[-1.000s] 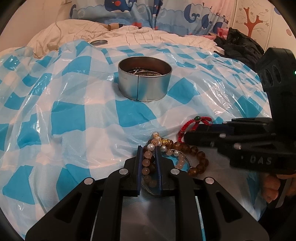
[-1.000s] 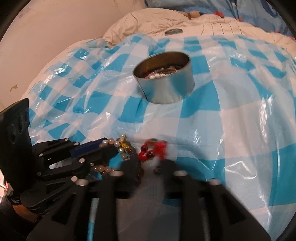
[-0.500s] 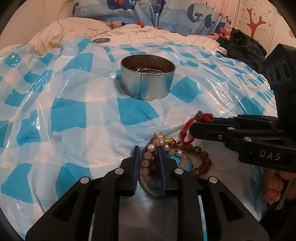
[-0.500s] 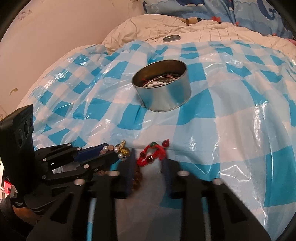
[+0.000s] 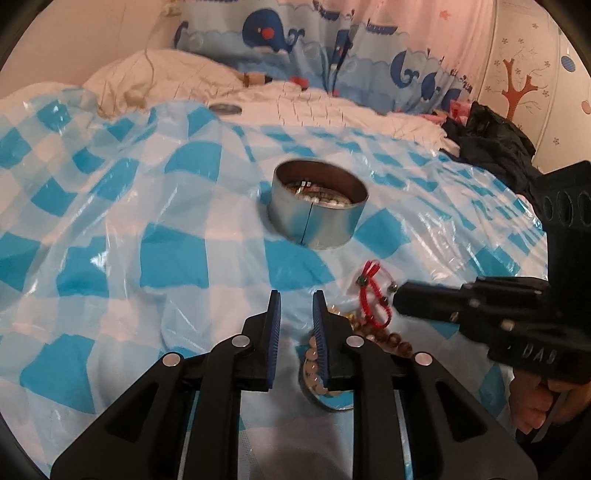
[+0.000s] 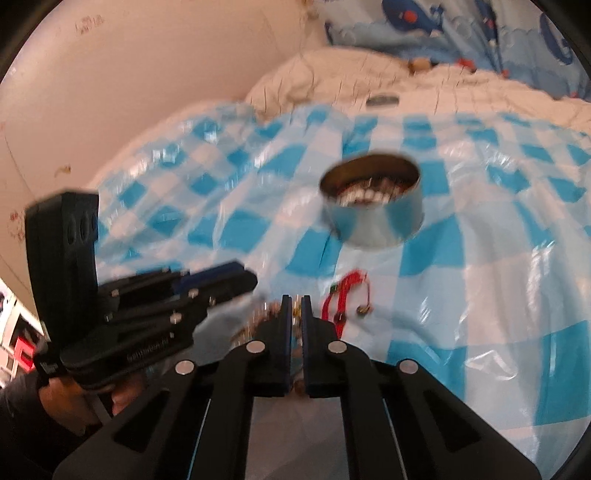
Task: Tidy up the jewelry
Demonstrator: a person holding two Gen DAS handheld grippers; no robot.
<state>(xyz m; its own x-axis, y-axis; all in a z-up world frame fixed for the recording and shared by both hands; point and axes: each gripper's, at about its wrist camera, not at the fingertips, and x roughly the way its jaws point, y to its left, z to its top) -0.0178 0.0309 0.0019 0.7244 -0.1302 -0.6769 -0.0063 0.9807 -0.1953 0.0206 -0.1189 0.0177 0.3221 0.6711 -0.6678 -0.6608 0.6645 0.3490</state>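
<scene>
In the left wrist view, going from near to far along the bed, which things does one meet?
Left gripper → red cord bracelet → round metal tin → small round lid → whale-print curtain.

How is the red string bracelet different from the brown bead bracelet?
The red string bracelet is thin cord with a few small beads; the brown bead bracelet is a ring of round beads. The red one lies farther up the checkered sheet, the brown one nearer both tools. Both are outside the tin.
</scene>
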